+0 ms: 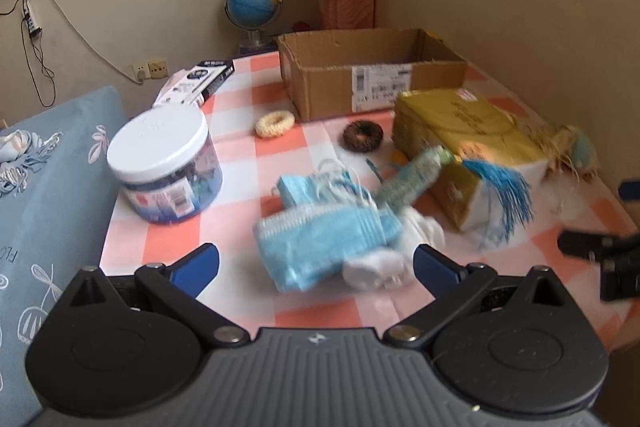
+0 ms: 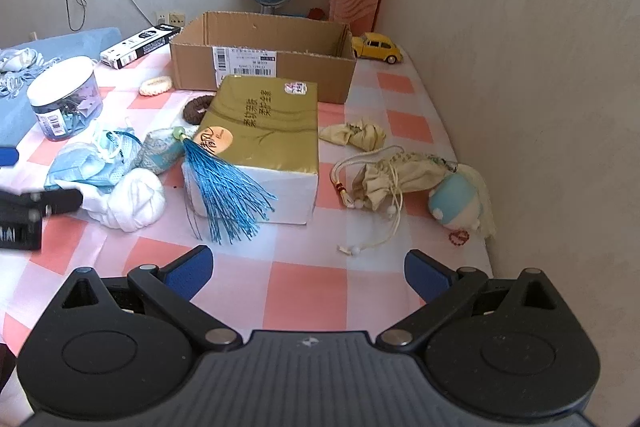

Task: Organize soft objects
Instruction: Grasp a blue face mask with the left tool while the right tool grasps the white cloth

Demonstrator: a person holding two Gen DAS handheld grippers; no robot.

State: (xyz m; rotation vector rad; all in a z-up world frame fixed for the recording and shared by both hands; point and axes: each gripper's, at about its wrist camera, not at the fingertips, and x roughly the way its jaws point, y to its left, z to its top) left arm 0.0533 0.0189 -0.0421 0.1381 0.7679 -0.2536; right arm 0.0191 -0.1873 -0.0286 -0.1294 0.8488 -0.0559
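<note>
1. My left gripper [image 1: 316, 267] hangs with its jaws spread wide and nothing between them. It sits just short of the blue masks [image 1: 320, 243] on the checked table [image 1: 236, 183].
2. My right gripper [image 2: 308, 269] is spread wide too and holds nothing. It hovers over bare cloth in front of the gold box [image 2: 264, 131].
3. The soft things lie in 2 clusters. On the left side of the gold box: the masks, a white sock roll [image 2: 134, 201] touching them, and a patterned sachet [image 2: 160, 151] whose blue tassel [image 2: 224, 191] drapes down the box front.
4. On the right side of the gold box: a cream pouch [image 2: 396, 175] with loose cords, a small plush [image 2: 456, 201] just beside it, and a crumpled scrap [image 2: 354, 135] further back.
5. The open carton [image 2: 264, 47] behind looks like the place for them. I see nothing inside it from here.
6. I judge the masks very light, limp and thin, so they will sag and may fan apart. I would pinch across the middle of the stack, not the ear loops.
7. The sock roll should squash and hold well. I would take it at its fattest part.
8. The tassel could snag, so I would take the sachet by its body.
</note>
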